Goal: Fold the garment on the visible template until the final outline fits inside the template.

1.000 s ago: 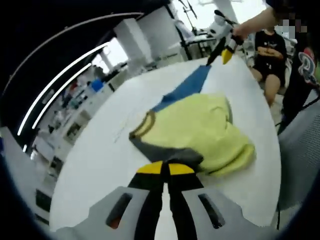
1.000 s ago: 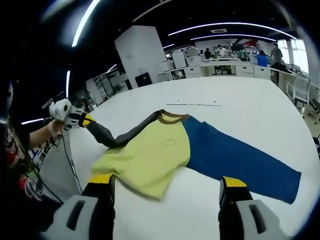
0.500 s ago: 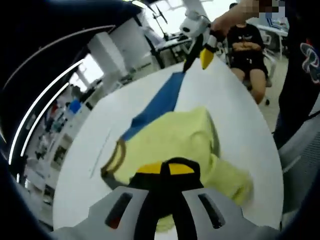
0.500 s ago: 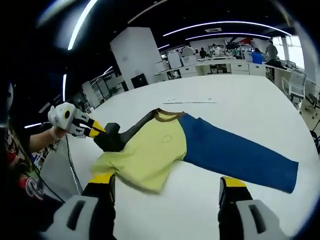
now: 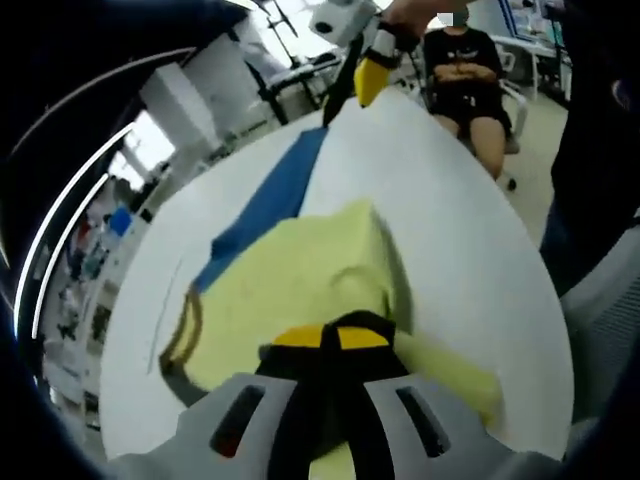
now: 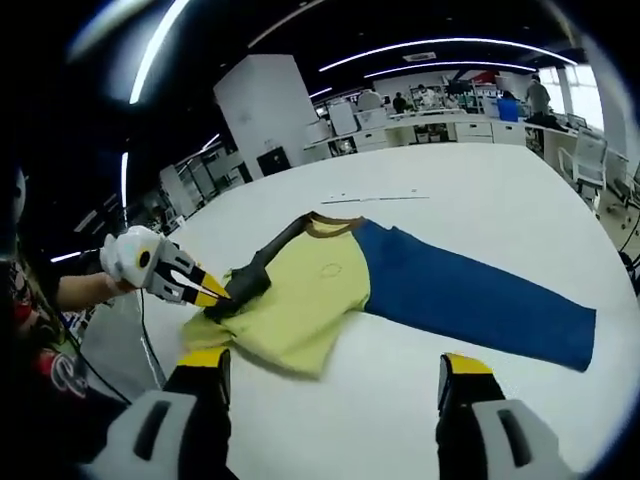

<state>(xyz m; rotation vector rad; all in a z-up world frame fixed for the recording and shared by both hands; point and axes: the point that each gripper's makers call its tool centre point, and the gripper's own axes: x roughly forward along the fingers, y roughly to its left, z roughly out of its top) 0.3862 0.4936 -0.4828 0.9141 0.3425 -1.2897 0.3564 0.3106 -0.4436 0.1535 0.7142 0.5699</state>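
The left gripper (image 6: 205, 290), clamped on the dark sleeve (image 6: 262, 268), is folding it over the yellow shirt (image 6: 300, 305); the right gripper (image 6: 328, 375) is hovering spread at six o'clock, the blue sleeve (image 6: 470, 300) lying unfolded.

The left gripper (image 5: 331, 338) has its jaws closed on dark cloth of the shirt (image 5: 300, 275), which lies on the white table (image 5: 450, 210). Its blue sleeve (image 5: 265, 200) stretches away toward the right gripper (image 5: 358, 75) near the far edge, where a seated person (image 5: 462, 70) shows.

Dark ceiling with light strips (image 6: 440, 48), white pillar (image 6: 262, 105), office desks (image 6: 470, 128)
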